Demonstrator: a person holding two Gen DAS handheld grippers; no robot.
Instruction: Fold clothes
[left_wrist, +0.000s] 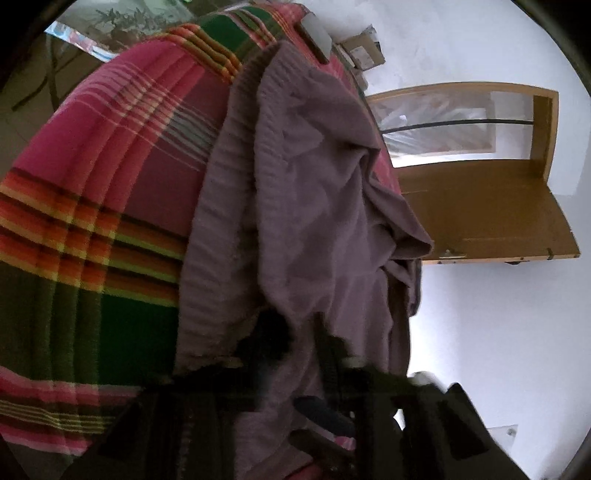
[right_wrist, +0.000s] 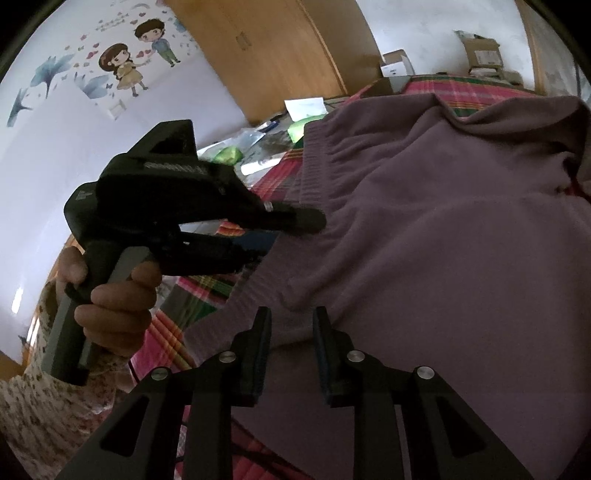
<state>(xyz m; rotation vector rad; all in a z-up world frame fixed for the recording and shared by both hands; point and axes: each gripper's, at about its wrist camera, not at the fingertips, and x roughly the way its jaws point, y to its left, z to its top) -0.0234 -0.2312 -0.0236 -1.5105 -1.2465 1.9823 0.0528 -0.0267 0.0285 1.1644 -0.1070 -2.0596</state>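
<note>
Two grippers on mauve sweater: left gripper seemingly clamping its hem, right gripper fingers apart.

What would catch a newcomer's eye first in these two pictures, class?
A mauve knitted sweater fills the middle of both views, rumpled over a bright pink, green and orange plaid blanket. At left in the right wrist view, a hand holds the black left tongs, whose tips meet the sweater's ribbed hem. Behind them, a cartoon boy-and-girl wall sticker brightens the white wall.
</note>
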